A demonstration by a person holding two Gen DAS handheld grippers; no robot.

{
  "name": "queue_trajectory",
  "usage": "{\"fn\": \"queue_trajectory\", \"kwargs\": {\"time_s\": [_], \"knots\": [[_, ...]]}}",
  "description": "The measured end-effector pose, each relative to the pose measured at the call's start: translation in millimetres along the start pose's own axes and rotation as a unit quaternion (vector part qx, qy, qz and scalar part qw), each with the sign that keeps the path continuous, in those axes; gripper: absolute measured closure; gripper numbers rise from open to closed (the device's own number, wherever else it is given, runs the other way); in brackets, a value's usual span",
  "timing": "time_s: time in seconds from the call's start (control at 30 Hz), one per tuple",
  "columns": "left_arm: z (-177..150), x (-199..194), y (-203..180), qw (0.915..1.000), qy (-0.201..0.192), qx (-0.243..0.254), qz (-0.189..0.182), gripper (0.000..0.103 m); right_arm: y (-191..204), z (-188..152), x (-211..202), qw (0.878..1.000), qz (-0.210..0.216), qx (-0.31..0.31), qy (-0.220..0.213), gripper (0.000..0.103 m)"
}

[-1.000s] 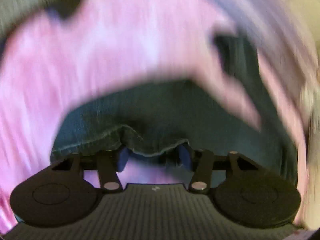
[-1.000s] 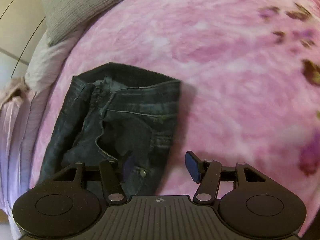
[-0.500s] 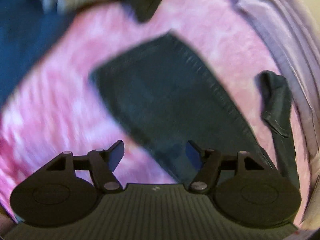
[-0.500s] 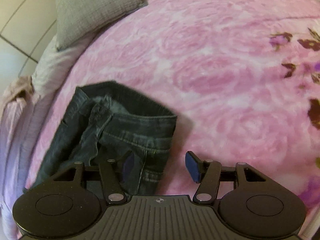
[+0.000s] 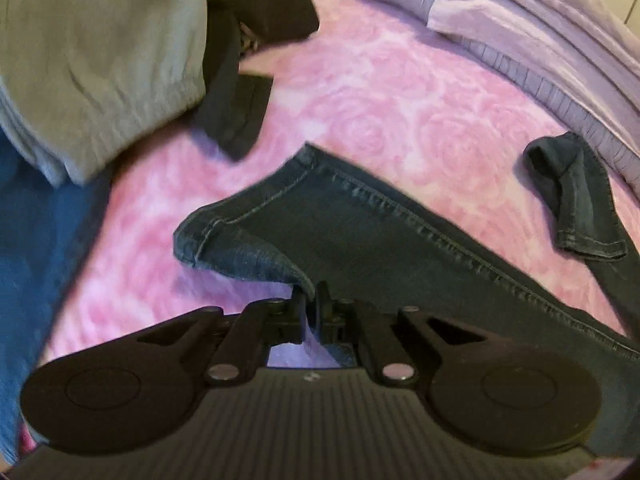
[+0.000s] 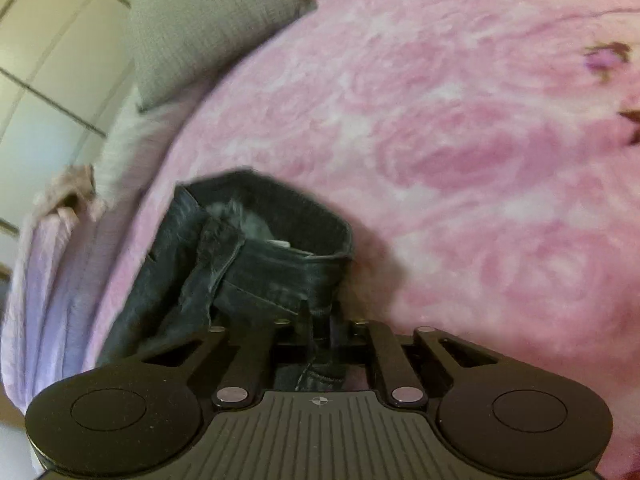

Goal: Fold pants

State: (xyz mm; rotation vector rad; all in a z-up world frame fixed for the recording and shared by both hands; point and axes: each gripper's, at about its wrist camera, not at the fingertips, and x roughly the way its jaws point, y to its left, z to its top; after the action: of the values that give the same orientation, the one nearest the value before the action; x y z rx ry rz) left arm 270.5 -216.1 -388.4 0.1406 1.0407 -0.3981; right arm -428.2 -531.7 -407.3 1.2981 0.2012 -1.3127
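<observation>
Both grippers have just closed since half a sec ago: left gripper (image 5: 311, 300) now has its fingers pinched tight on the hem edge of one leg of the pants (image 5: 400, 248), right gripper (image 6: 319, 316) clamped on the waistband side. The pants, dark jeans, lie on the pink bedspread (image 6: 460, 140), other leg end curled nr the lilac sheet (image 5: 540, 40). Denim = soft but heavyish, thick at seams, not slippery; hems & waistband look like the best holds, prob. needs lifting clear to avoid drag.

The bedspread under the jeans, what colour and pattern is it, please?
Pink bedspread with rose swirls; right wrist view.
</observation>
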Motion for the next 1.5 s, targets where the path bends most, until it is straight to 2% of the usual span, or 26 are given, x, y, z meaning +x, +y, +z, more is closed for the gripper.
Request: {"fn": "queue_trajectory", "kwargs": {"time_s": [0.13, 0.23, 0.33, 0.43, 0.5, 0.57, 0.6, 0.67, 0.73, 0.77, 0.83, 0.9, 0.97, 1.0, 1.03, 1.07, 1.13, 1.17, 1.2, 1.23, 1.27, 1.3, 1.33, 1.4, 1.47, 1.5], "knots": [[14.9, -31.0, 18.5, 0.9992, -0.028, 0.026, 0.015, 0.100, 0.7, 18.9, -51.4, 0.999, 0.038, -0.001, -0.018, 0.101], [10.2, -51.5, 40.6, 0.9992, -0.022, 0.023, 0.023, 0.100, -5.4, 24.7, -99.4, 0.999, 0.037, -0.018, -0.010, 0.101], [-17.2, -56.7, 51.5, 0.9969, -0.004, 0.065, 0.045, 0.099, -23.4, 18.5, -134.7, 1.000, 0.007, -0.019, -0.003, 0.101], [-44.9, -41.4, 62.1, 0.9935, 0.047, 0.070, 0.077, 0.090, -51.6, 4.1, -144.0, 0.999, -0.039, 0.010, 0.010, 0.100], [-50.4, -41.7, 70.1, 0.9936, 0.056, 0.048, 0.086, 0.075, -64.0, -2.6, -135.2, 0.995, -0.088, 0.019, 0.048, 0.092], [-48.2, -49.3, 72.2, 0.9925, 0.053, 0.053, 0.096, 0.071, -68.8, -5.9, -132.2, 0.981, -0.178, 0.030, 0.065, 0.080], [-45.1, -53.9, 69.9, 0.9914, 0.050, 0.066, 0.101, 0.072, -69.8, -5.4, -135.9, 0.977, -0.203, 0.032, 0.059, 0.075], [-37.1, -60.7, 52.8, 0.9893, 0.040, 0.111, 0.085, 0.072, -66.5, -1.3, -148.6, 0.976, -0.214, 0.043, 0.024, 0.072], [-31.7, -64.0, 11.3, 0.9767, 0.010, 0.209, 0.047, 0.071, -55.2, 5.7, -153.7, 0.976, -0.215, 0.040, -0.003, 0.069], [-30.6, -62.5, -12.3, 0.9662, -0.004, 0.257, 0.024, 0.071, -48.7, 8.5, -151.8, 0.977, -0.209, 0.037, -0.010, 0.069], [-29.7, -53.8, -68.3, 0.9376, -0.032, 0.344, -0.038, 0.069, -32.9, 16.0, -140.1, 0.981, -0.188, 0.038, -0.015, 0.068], [-34.1, -41.7, -126.3, 0.8976, -0.067, 0.426, -0.091, 0.065, -15.6, 20.6, -124.1, 0.986, -0.164, 0.040, -0.013, 0.068], [-43.8, -26.6, -180.4, 0.8463, -0.106, 0.507, -0.124, 0.063, -2.2, 19.1, -108.4, 0.989, -0.139, 0.045, -0.008, 0.068], [-50.0, -17.5, -206.8, 0.8141, -0.127, 0.550, -0.139, 0.062, 3.1, 16.5, -102.9, 0.990, -0.128, 0.051, -0.006, 0.068], [-55.9, -8.5, -224.4, 0.7876, -0.142, 0.582, -0.144, 0.060, 8.8, 14.1, -98.1, 0.991, -0.118, 0.056, -0.004, 0.068], [-63.4, 3.6, -243.9, 0.7512, -0.156, 0.625, -0.143, 0.056, 12.7, 12.6, -92.7, 0.992, -0.110, 0.061, -0.001, 0.068], [-74.7, 27.3, -263.8, 0.6953, -0.169, 0.687, -0.126, 0.054, 16.5, 9.1, -86.4, 0.992, -0.106, 0.070, 0.000, 0.068], [-79.2, 41.4, -271.0, 0.6700, -0.166, 0.715, -0.114, 0.057, 18.5, 7.5, -86.1, 0.991, -0.106, 0.076, 0.000, 0.068], [-80.6, 54.3, -275.0, 0.6476, -0.157, 0.737, -0.110, 0.070, 17.4, 6.1, -85.7, 0.991, -0.107, 0.083, -0.001, 0.068], [-79.3, 58.0, -274.9, 0.6375, -0.156, 0.745, -0.117, 0.083, 16.2, 4.8, -85.4, 0.990, -0.110, 0.093, -0.003, 0.068], [-71.3, 58.3, -276.6, 0.6396, -0.146, 0.745, -0.123, 0.099, 13.9, 2.1, -86.2, 0.988, -0.114, 0.100, -0.004, 0.068], [-58.2, 53.6, -275.9, 0.6588, -0.134, 0.728, -0.134, 0.100, 11.8, 1.4, -85.9, 0.987, -0.120, 0.107, -0.007, 0.067], [-38.3, 42.9, -273.5, 0.6936, -0.129, 0.692, -0.151, 0.100, 11.7, -0.8, -87.2, 0.985, -0.129, 0.111, -0.011, 0.067], [20.4, 19.1, -257.4, 0.7860, -0.116, 0.579, -0.181, 0.100, 13.7, -1.4, -89.8, 0.985, -0.134, 0.110, -0.021, 0.067], [95.0, 0.1, -224.6, 0.8815, -0.097, 0.413, -0.208, 0.101, 23.1, 1.8, -88.3, 0.988, -0.126, 0.088, -0.030, 0.067], [125.9, -7.3, -207.9, 0.9122, -0.095, 0.338, -0.211, 0.101, 30.5, 5.4, -85.1, 0.989, -0.127, 0.066, -0.033, 0.067]]}}
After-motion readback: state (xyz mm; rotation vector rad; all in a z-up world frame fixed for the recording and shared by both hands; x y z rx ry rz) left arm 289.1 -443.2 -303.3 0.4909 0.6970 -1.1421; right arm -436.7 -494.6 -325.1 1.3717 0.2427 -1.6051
